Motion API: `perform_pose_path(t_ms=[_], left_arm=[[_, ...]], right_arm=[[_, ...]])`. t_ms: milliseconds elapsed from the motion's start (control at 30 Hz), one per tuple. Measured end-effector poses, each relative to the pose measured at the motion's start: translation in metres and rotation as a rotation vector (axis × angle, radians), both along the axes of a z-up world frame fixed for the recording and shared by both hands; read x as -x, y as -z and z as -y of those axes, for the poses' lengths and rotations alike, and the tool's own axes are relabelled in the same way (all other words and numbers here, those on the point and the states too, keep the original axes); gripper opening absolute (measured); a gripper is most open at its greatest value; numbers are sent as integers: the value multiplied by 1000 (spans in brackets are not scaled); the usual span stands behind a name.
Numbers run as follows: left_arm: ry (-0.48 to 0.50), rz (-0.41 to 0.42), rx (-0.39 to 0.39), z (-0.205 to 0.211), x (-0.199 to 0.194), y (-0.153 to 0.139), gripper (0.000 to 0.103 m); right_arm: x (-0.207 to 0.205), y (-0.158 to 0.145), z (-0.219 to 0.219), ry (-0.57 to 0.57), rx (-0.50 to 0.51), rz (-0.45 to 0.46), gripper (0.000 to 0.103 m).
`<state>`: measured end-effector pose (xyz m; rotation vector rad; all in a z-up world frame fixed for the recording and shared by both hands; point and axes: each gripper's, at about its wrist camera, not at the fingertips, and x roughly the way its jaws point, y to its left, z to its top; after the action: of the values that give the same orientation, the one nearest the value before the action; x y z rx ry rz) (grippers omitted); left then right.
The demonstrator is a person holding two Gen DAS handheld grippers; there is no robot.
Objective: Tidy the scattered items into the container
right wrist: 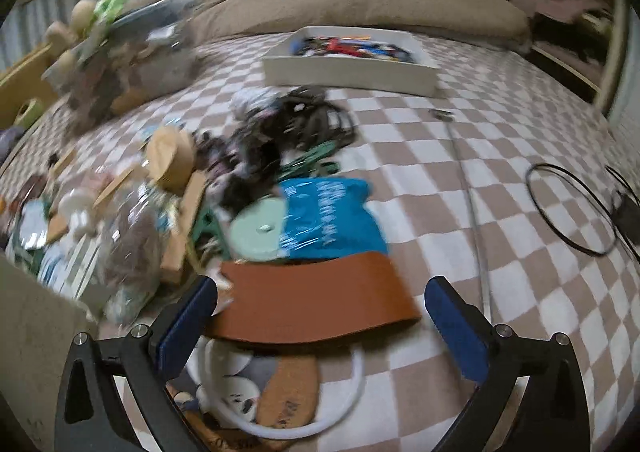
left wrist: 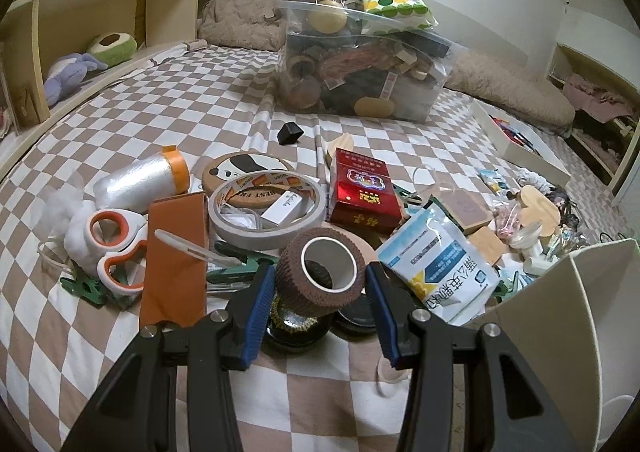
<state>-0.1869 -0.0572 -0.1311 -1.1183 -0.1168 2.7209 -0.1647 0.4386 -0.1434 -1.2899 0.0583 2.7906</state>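
In the left wrist view my left gripper is open, with its blue pads on either side of a brown bandage roll that rests on black round lids. The roll sits between the jaws without a visible squeeze. Around it lie a white tape ring, a red box, orange-handled scissors, an orange leather strip and a blue-white pouch. A beige container stands at the right. In the blurred right wrist view my right gripper is open and empty over an orange strip.
A full clear plastic bin stands at the back of the checkered bed. A white tray of small items lies further back. A blue packet, a green disc and black cables lie on the blanket.
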Motion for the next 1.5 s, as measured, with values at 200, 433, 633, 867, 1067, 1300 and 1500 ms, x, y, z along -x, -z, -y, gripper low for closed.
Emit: perform_pose_path(t_ms=[200,433,633,867,1067,1300,1500], left_arm=[[5,3,7,-1,0,1,46],[9,1,2,-2,-2,0,46],[15,-7,4,-5,-3,-3,46],[-3,-13,-10,-1,-5,-6,46],[-15,-23,-25,2,-7,-9,46],[-10,-31,-21,2,-8,-11,46],[-2,-29,-19,0,-8,-11,47]], right_arm=[[6,7,20,-53,-100,42,103],[11,10,1,9,-21,63,103],[13,13,3,19,-33,80,103],[10,8,9,20,-52,72,93],[5,3,23,-5,-57,70,46],[-5,-4,11,28,19,42,37],[-19,-20,-6,98,58,-62,95]])
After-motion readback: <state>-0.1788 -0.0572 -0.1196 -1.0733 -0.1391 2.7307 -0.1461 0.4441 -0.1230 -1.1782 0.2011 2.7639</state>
